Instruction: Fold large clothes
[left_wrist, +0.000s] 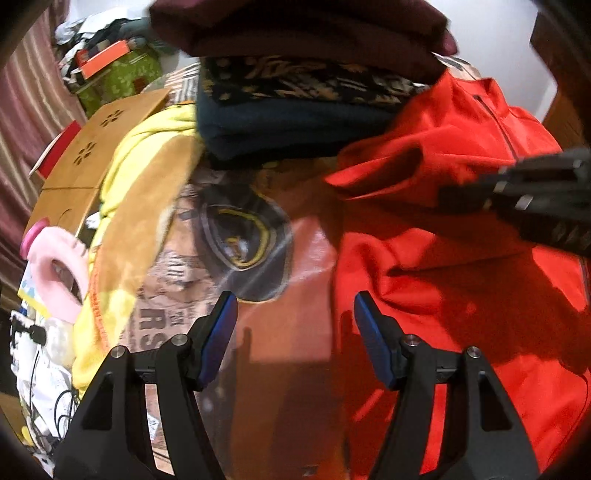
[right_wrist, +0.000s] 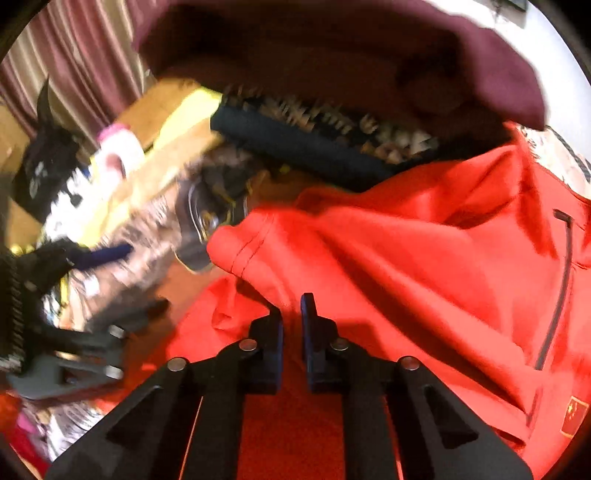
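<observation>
Red jacket (right_wrist: 424, 258) rumpled, dark zipper showing, right gripper (right_wrist: 291, 306) jaws pinching its fabric, left gripper (left_wrist: 293, 314) jaws spread.

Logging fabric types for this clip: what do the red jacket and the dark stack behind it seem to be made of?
The red jacket looks like a smooth, thin synthetic with a slight sheen; it falls in crisp creases and has a dark zipper. The folded stack looks like thicker, matte knit or fleece with soft, rounded edges, though blur leaves that uncertain.

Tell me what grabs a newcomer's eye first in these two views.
The bright red jacket fills the right and centre, crumpled, with the right gripper nearly closed just over its fabric. Behind it sits a stack of folded dark clothes. The left gripper hangs open over the printed blanket.
</observation>
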